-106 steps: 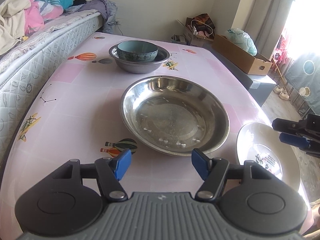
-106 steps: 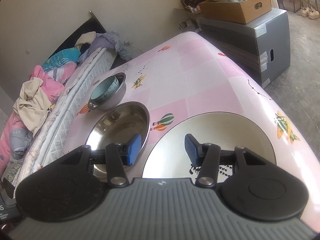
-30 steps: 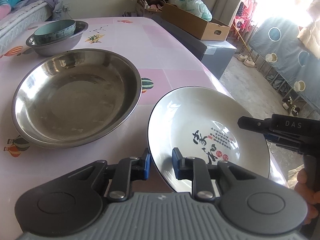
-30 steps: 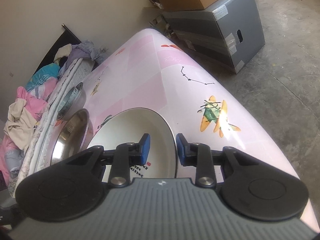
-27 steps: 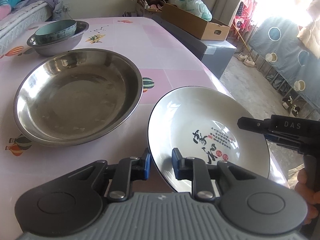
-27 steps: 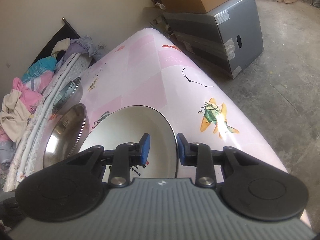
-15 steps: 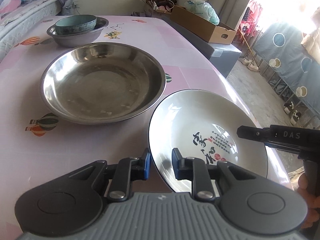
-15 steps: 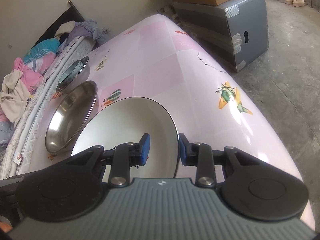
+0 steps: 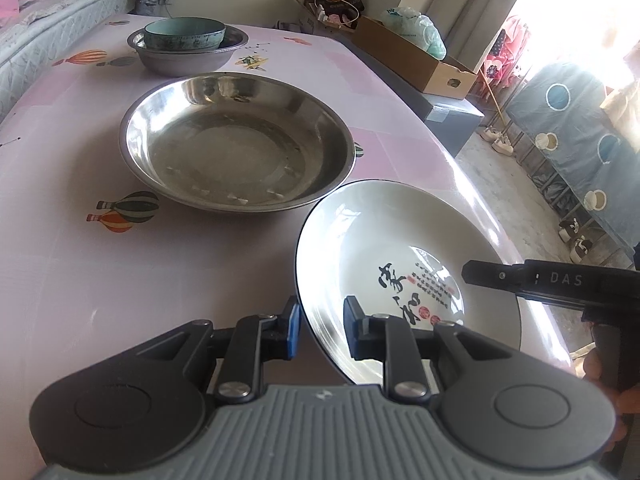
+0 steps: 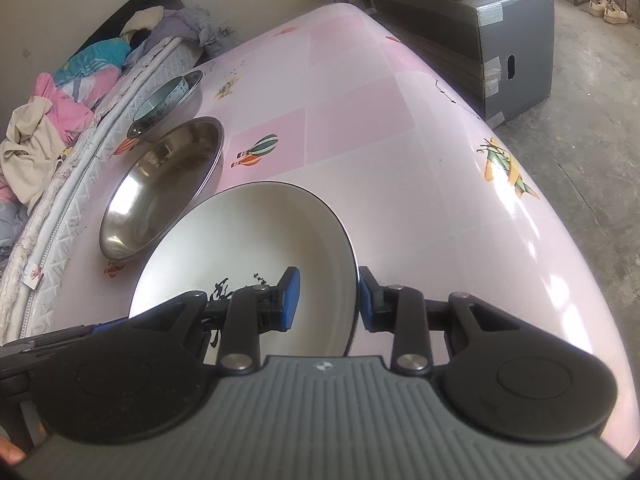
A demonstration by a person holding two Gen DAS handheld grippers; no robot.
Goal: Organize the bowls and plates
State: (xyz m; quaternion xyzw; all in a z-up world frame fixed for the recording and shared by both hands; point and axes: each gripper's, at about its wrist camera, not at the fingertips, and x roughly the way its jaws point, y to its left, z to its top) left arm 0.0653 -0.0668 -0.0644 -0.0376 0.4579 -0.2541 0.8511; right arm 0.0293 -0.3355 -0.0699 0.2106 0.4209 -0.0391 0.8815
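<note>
A white plate (image 9: 384, 240) with black calligraphy hangs tilted just above the pink table, gripped from both sides. My left gripper (image 9: 322, 320) is shut on its near left rim. My right gripper (image 10: 326, 296) is shut on the opposite rim of the plate (image 10: 248, 248), and one of its fingers (image 9: 500, 276) reaches over the plate in the left wrist view. The plate's far edge reaches the rim of a large steel basin (image 9: 236, 140), also seen beside the plate as the basin (image 10: 160, 184). Behind it a teal bowl (image 9: 184, 34) sits inside a small steel bowl (image 9: 188, 56).
The pink table (image 9: 80, 280) carries balloon prints, and its rounded edge (image 10: 560, 240) drops to a concrete floor. A mattress (image 10: 60, 184) with clothes runs along the far side. A grey box (image 10: 500, 40) with a cardboard tray stands beyond the table's end.
Both grippers, open over the table at first, have shut on the plate's rim. In the last second they carried the plate sideways toward the steel basin.
</note>
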